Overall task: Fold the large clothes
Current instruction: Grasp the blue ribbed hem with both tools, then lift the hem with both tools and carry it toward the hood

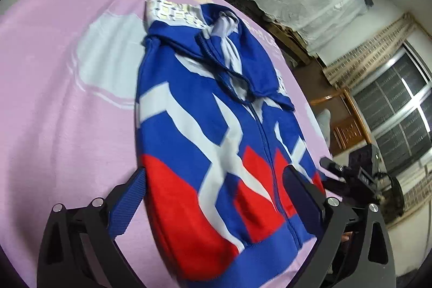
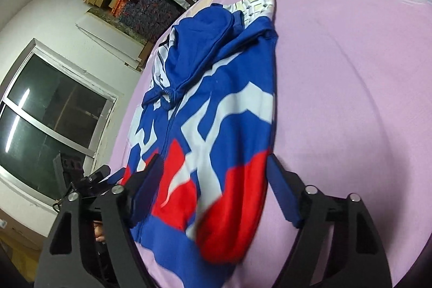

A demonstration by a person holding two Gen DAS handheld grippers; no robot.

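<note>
- Pink sheet (image 1: 67, 104) covers the worktop, with a window (image 2: 51, 109) and cluttered shelves behind; I see nothing else on the cloth.
- On it lies the hooded jacket (image 1: 205, 131), blue, white and red, zip side up, hood at the far end and hem nearest me.
- Its sleeves look tucked in already, so I judge the side folds done and the body narrowed to a long strip.
- My left gripper (image 1: 216, 185) has its jaws apart, straddling the near hem without pinching it.
- My right gripper (image 2: 216, 180) likewise has its jaws wide over the red hem corner, nothing clamped.
- What remains, as I read it, is taking the hem and folding it toward the hood, then perhaps once more.
</note>
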